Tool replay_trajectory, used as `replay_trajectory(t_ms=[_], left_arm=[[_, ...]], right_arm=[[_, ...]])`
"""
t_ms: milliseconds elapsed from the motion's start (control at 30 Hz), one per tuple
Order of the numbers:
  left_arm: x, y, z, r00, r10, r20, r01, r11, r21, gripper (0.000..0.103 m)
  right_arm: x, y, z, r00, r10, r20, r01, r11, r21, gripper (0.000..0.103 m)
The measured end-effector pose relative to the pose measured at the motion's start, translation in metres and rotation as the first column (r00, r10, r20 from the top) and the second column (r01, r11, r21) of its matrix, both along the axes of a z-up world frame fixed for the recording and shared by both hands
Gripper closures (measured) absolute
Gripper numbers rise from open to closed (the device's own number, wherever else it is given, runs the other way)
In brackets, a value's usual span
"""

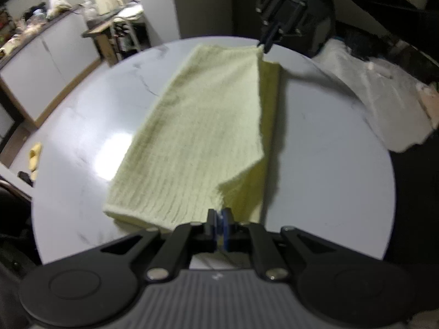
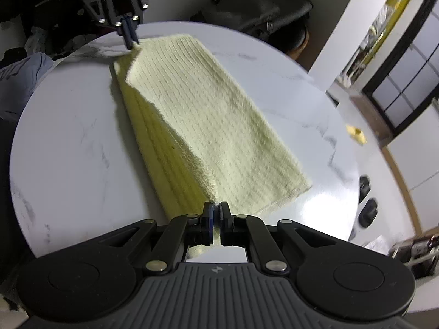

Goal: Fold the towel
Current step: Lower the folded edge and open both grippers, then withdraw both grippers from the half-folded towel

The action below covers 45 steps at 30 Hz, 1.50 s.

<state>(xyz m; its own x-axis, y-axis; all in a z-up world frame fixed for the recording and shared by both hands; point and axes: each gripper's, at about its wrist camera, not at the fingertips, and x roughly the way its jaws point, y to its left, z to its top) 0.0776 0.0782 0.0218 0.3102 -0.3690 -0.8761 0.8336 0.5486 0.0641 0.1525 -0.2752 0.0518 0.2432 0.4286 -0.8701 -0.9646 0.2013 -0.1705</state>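
A pale yellow ribbed towel [image 1: 197, 126] lies on the round white marble table [image 1: 329, 150], with its upper layer lifted along one long edge over a lower layer. My left gripper [image 1: 219, 213] is shut on the near corner of that layer. My right gripper [image 1: 267, 44] is shut on the far corner, seen from the left wrist. In the right wrist view the towel [image 2: 219, 126] runs away from my right gripper [image 2: 216, 210], shut on its near corner, and the left gripper [image 2: 131, 39] pinches the far corner.
A white cloth-covered seat [image 1: 378, 93] sits right of the table. A counter with clutter [image 1: 55, 13] stands back left. Small dark objects [image 2: 367, 208] and a yellow item [image 2: 356, 134] lie on the floor beyond the table edge [image 2: 354, 164]. A dark bag [image 2: 260, 2] sits behind the table.
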Motion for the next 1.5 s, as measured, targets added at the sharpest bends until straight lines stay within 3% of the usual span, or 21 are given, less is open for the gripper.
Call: replay_trajectory(t_ms=[100, 267, 367, 567, 800, 1000, 1500], left_arm=[[-0.002, 0.002, -0.003, 1.000, 0.004, -0.001, -0.004, 1.000, 0.003, 0.096], [-0.007, 0.004, -0.001, 1.000, 0.001, -0.003, -0.001, 1.000, -0.010, 0.088], [-0.010, 0.000, -0.003, 1.000, -0.007, -0.005, 0.007, 1.000, 0.001, 0.086], [-0.017, -0.009, -0.004, 1.000, -0.007, 0.003, 0.007, 1.000, 0.006, 0.083], [-0.021, -0.025, -0.009, 1.000, -0.023, 0.017, 0.023, 1.000, -0.013, 0.080], [-0.021, -0.029, -0.018, 1.000, -0.002, 0.022, 0.002, 1.000, -0.009, 0.077], [-0.013, -0.021, -0.021, 0.999, 0.021, 0.027, -0.021, 1.000, -0.008, 0.080]], right_arm=[[-0.005, -0.001, -0.006, 1.000, 0.014, -0.006, -0.014, 1.000, -0.023, 0.092], [-0.007, -0.005, -0.007, 1.000, -0.006, -0.009, 0.006, 0.999, -0.035, 0.067], [-0.009, -0.008, -0.007, 1.000, -0.012, 0.001, 0.012, 0.999, -0.042, 0.063], [-0.015, -0.009, -0.010, 1.000, -0.015, -0.003, 0.015, 0.999, -0.032, 0.063], [-0.011, -0.006, -0.011, 1.000, -0.029, -0.003, 0.030, 0.997, 0.066, 0.063], [-0.011, -0.002, -0.020, 0.999, -0.030, -0.028, 0.031, 0.999, 0.031, 0.063], [-0.010, -0.005, -0.028, 0.987, -0.068, -0.147, 0.075, 0.996, 0.046, 0.063]])
